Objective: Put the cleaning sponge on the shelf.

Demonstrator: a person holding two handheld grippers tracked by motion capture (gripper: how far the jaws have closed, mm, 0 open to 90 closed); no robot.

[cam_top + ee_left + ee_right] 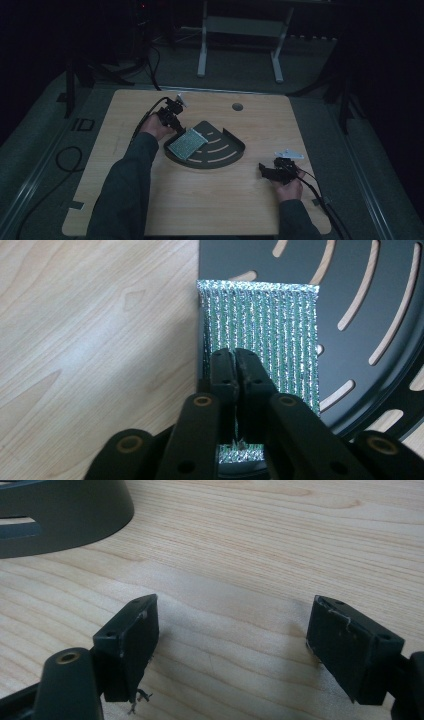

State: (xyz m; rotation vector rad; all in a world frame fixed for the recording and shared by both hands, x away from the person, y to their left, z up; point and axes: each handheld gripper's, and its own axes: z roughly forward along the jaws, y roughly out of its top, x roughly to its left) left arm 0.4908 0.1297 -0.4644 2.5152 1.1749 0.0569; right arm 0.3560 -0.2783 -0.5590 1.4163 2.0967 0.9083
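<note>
A silver-green mesh pad (pixel 187 144) leans on the left rim of a dark slotted fan-shaped tray (pixel 227 152) in the middle of the wooden table. My left gripper (pixel 176 125) is at the pad's far left corner. In the left gripper view its jaws (pixel 233 357) stand almost together, with just a thin slit, pinching the pad (pixel 260 315) over the tray (pixel 360 270). My right gripper (pixel 264 171) rests at the table's right front, open, apart from the tray. The right gripper view has its gripper (pixel 232 630) wide over bare wood with nothing between the jaws, and the tray's wall (pixel 60 515) at top left.
A round hole (pixel 237 106) is cut in the tabletop behind the tray. Beyond the table stand the white legs of a desk frame (pixel 202 55). Cables (pixel 67 160) lie on the floor to the left. Bare wood lies between the tray and the front edge.
</note>
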